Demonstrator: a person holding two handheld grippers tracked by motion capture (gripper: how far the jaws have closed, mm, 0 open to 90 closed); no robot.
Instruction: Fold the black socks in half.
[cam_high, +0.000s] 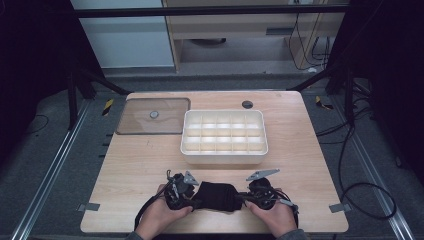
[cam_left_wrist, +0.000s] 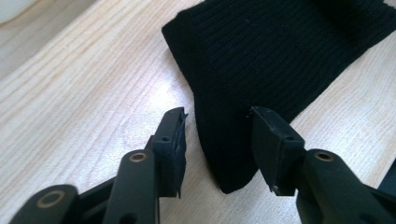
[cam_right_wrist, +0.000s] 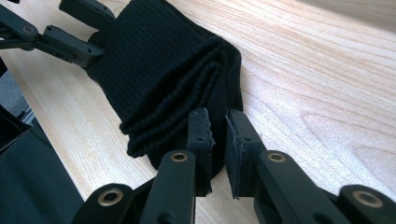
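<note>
Between the right gripper's (cam_right_wrist: 218, 122) nearly closed jaws, one edge of the single folded black cloth (cam_high: 218, 196) is pinched. At its other end, the left gripper (cam_left_wrist: 217, 116) stands spread, straddling a corner. Beyond sit one white divided tray (cam_high: 224, 156) and one clear lid (cam_high: 150, 125) on the table (cam_high: 130, 175).

The knit cloth (cam_high: 218, 196) is solid black with fine ribbing running along it — the folded edge shows the same black in stacked ridges. Both claws, left claw (cam_left_wrist: 217, 140) and right claw (cam_right_wrist: 219, 140), are matte black too, with little brass-coloured rivets at the joints. The table (cam_high: 145, 165) is pale wood with a light streaky grain. The divided tray (cam_high: 224, 158) is creamy white, and the lid (cam_high: 165, 107) looks smoky brown-clear with a grey knob.
</note>
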